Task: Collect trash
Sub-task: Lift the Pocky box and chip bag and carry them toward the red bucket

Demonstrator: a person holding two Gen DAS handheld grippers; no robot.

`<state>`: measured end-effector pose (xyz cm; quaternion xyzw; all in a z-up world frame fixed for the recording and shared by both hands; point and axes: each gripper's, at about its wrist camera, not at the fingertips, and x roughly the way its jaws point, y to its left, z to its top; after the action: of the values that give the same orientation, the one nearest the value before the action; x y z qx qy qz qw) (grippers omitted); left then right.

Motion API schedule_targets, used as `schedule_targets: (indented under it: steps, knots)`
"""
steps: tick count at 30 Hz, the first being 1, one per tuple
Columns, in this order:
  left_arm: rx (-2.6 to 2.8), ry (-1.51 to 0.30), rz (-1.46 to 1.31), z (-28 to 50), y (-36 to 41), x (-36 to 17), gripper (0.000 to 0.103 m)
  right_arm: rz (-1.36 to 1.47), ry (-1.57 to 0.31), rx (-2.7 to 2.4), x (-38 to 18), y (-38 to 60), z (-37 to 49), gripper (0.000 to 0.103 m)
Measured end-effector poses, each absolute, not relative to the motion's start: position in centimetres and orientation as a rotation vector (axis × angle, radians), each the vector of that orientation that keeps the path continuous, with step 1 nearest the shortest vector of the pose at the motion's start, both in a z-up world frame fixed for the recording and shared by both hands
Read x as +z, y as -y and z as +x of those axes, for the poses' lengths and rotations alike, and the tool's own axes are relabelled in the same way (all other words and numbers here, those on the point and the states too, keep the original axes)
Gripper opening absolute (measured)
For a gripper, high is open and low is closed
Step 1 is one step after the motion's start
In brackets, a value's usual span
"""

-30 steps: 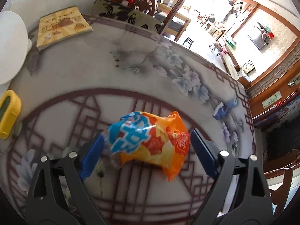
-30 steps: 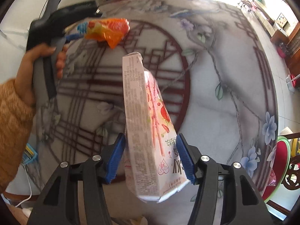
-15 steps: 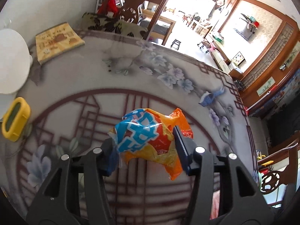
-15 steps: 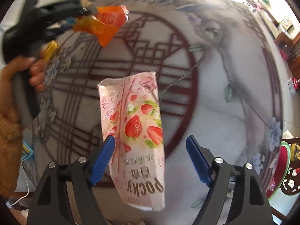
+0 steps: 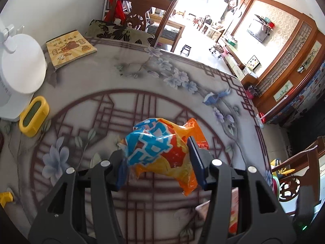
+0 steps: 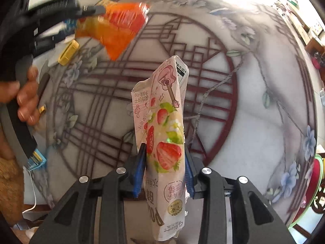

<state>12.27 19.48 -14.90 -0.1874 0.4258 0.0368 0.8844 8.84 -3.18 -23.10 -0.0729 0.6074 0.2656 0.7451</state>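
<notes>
1. Gripping item: left gripper (image 5: 158,162), blue pads pinched tight on a crumpled orange-and-blue plastic snack wrapper (image 5: 162,152), held clear above the floral-patterned table (image 5: 142,77).
2. Right gripper (image 6: 164,172): narrowed onto a pink strawberry-printed cardboard snack box (image 6: 164,138), squashed, standing upright between the pads, off the table.
3. Table contents, left view: yellow rectangular plastic case (image 5: 34,116); yellow illustrated booklet (image 5: 70,47); white round appliance (image 5: 18,69).

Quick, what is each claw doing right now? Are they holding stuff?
Left claw: closed on the orange snack bag, lifted off the table.
Right claw: closed on the strawberry Pocky box.
</notes>
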Motion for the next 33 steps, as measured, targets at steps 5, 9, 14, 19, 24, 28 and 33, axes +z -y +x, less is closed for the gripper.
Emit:
schedule_targets:
  steps: [5, 9, 14, 19, 24, 28, 33]
  knots:
    - [0.061, -0.907, -0.386, 10.2, -18.7, -14.9, 0.051, -0.143, -1.299, 0.564, -21.7, 3.9, 7.6, 0.033]
    - [0.029, -0.940, -0.388, 8.5, -18.0, -15.3, 0.051, -0.137, -1.285, 0.550, -21.0, 4.5, 6.5, 0.034]
    - [0.020, -1.025, -0.391, 7.1, -17.6, -17.6, 0.052, -0.125, -1.281, 0.525, -20.7, 5.2, 5.8, 0.034]
    - [0.045, -1.096, -0.424, 6.7, -17.7, -20.2, 0.081, -0.113, -1.281, 0.508, -20.5, 5.6, 4.9, 0.035]
    - [0.068, -1.163, -0.482, 6.5, -17.6, -22.5, 0.088, -0.104, -1.274, 0.497, -20.1, 5.9, 4.2, 0.036]
    - [0.049, -1.170, -0.483, 5.8, -17.2, -22.7, 0.063, -0.095, -1.262, 0.488, -19.7, 6.2, 3.9, 0.036]
    - [0.013, -1.103, -0.437, 5.3, -16.7, -20.4, 0.055, -0.081, -1.231, 0.482, -18.7, 6.5, 3.6, 0.035]
